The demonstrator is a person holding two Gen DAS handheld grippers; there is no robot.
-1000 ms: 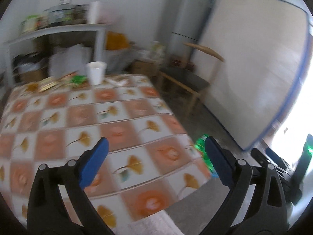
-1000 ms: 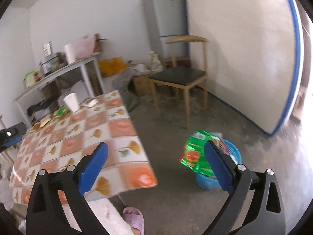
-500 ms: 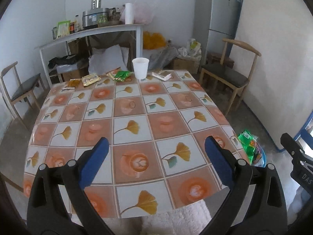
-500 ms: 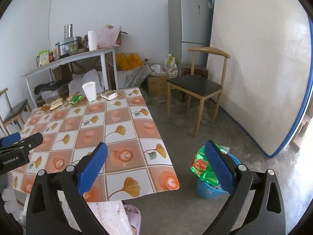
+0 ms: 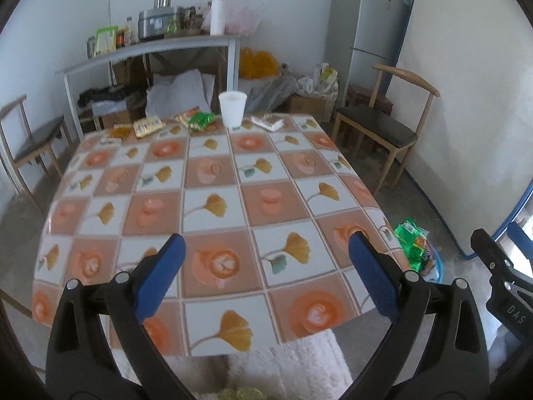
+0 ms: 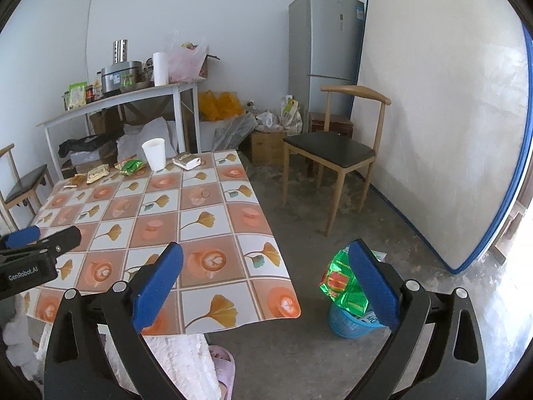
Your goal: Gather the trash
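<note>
Trash lies along the far edge of the patterned table [image 5: 213,206]: a white cup [image 5: 232,109], a green wrapper [image 5: 201,119], a yellow packet [image 5: 148,127] and a white packet [image 5: 267,122]. The cup [image 6: 154,154] and white packet [image 6: 186,161] also show in the right wrist view. A blue bin [image 6: 346,323] on the floor holds a green bag [image 6: 343,283]; it also shows in the left wrist view [image 5: 433,266]. My left gripper [image 5: 266,273] is open and empty over the table's near edge. My right gripper [image 6: 266,280] is open and empty, near the bin.
A wooden chair [image 6: 336,153] stands right of the table, another chair [image 5: 30,140] at the left. A mattress [image 6: 443,126] leans on the right wall by a fridge [image 6: 323,53]. A cluttered shelf table [image 5: 150,50] stands behind. A pink slipper [image 6: 221,363] lies on the floor.
Both grippers swung left from the bin toward the table and pulled back; the whole table is now in the left wrist view. The green bag stays in the bin.
</note>
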